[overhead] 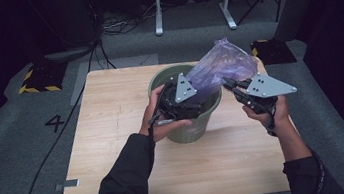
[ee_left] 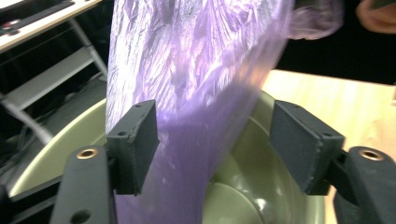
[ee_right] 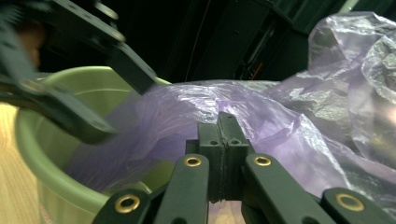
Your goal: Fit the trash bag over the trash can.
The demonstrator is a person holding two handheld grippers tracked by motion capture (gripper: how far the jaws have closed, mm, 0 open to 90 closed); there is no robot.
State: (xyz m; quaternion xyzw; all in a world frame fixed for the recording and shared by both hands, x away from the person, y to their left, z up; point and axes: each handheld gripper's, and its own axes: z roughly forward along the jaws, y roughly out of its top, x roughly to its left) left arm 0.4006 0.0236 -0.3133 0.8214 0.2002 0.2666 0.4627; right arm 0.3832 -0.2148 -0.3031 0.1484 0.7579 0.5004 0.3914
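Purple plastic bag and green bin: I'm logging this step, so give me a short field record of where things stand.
Bag: purple plastic bag, lower part inside the bin, the rest bunched above the rim
Bin: green bin, upright on the wooden table
Left gripper: jaws apart, bag between them, pads not pressing
Right gripper: jaws shut on the bag

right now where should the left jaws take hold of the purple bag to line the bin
Grip the purple plastic bag at its loose film just above the green bin's rim, coming from the person's side, as the left gripper is aimed. The film hangs there as a tall, narrow drape between the open jaws, touching one pad. The right gripper is shut on the bag's far part, keeping it taut.
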